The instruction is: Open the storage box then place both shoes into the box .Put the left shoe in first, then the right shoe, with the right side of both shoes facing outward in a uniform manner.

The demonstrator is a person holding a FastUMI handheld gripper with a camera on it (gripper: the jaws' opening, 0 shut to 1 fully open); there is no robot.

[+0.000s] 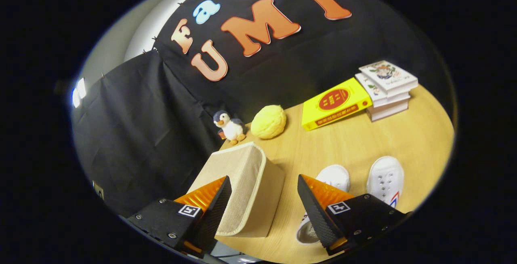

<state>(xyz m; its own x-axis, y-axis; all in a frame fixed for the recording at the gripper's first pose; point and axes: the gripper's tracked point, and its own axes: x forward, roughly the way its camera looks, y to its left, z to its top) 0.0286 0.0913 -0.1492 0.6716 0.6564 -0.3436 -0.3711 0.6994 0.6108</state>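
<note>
The beige fabric storage box [242, 187], lid closed, sits between our jaws, which stand wide apart and empty; a careless grab at its soft lid could shove it off the tabletop [363, 142] edge.

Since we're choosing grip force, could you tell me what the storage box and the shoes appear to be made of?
Storage box: apparently woven fabric, matte beige, with visible weave and piped edges. Shoes: probably white canvas with eyelets, though leather is possible. The gripper is open, its fingers straddling the box's corner.
</note>
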